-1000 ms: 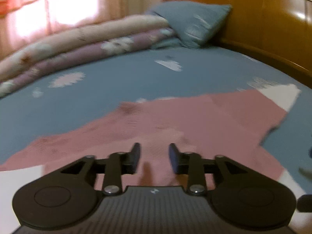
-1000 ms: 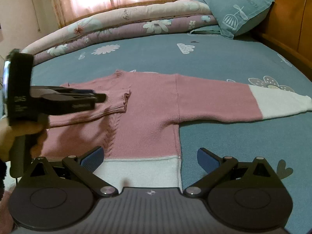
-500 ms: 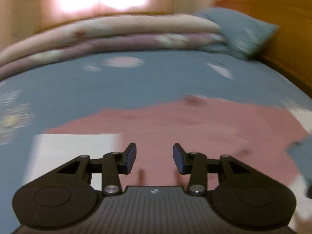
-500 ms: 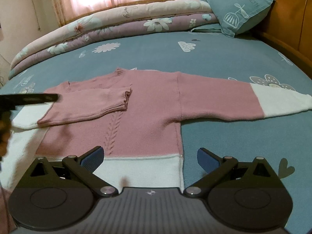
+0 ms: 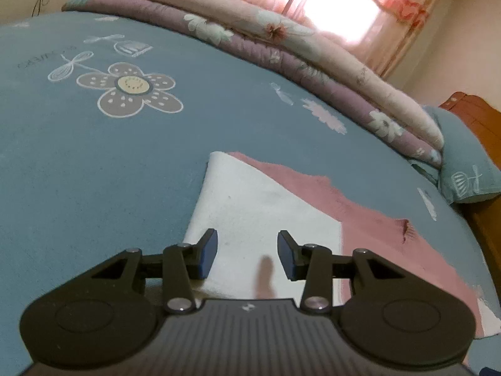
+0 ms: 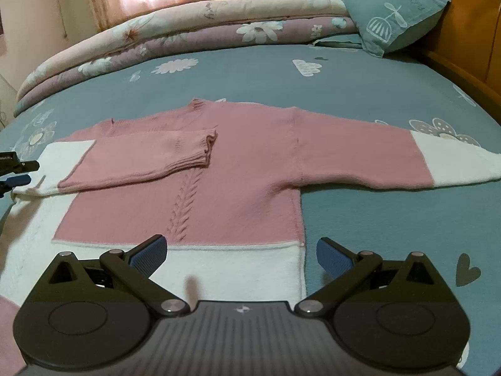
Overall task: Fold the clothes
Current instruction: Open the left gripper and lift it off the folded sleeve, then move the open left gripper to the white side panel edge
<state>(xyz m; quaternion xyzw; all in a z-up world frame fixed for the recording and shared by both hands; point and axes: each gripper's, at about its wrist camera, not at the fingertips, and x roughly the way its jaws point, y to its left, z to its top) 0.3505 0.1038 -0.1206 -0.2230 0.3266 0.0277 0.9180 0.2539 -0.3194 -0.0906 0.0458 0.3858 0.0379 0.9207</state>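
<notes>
Sweater [image 6: 244,169] hem hidden behind right hand-held gripper [image 6: 241,252], jaws apart.

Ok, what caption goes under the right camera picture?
Open right gripper above a pink-and-white sweater, one sleeve folded in.

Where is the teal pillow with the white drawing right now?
In the right wrist view the teal pillow leans at the far right, against the wooden headboard and beside the rolled floral quilt.

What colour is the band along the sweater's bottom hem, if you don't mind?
White; the hem band shows best in the right wrist view.
</notes>
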